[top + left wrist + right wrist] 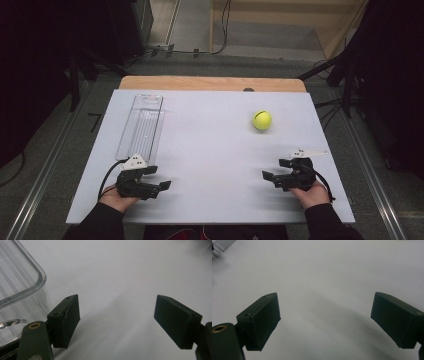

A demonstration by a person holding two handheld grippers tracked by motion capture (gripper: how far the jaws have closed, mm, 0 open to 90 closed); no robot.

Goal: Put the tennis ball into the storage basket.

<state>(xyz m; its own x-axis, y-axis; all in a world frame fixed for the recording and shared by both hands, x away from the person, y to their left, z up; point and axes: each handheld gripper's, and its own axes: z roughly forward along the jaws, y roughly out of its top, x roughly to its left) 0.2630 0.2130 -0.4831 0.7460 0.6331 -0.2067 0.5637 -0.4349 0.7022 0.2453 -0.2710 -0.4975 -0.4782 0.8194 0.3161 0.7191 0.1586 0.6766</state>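
on the white tabletop [210,150], my left tongs [162,178] and right tongs [270,172] rest wide, empty; i'd approach the ball [262,120] squarely, closing gently so it can't roll.

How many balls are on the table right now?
1. The yellow-green tennis ball sits on the white table, far right, beyond the right gripper. Nothing hides another.

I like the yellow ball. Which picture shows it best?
The high view: the tennis ball sits whole on the white table, ahead of the right gripper. In the gripper views I can't find it.
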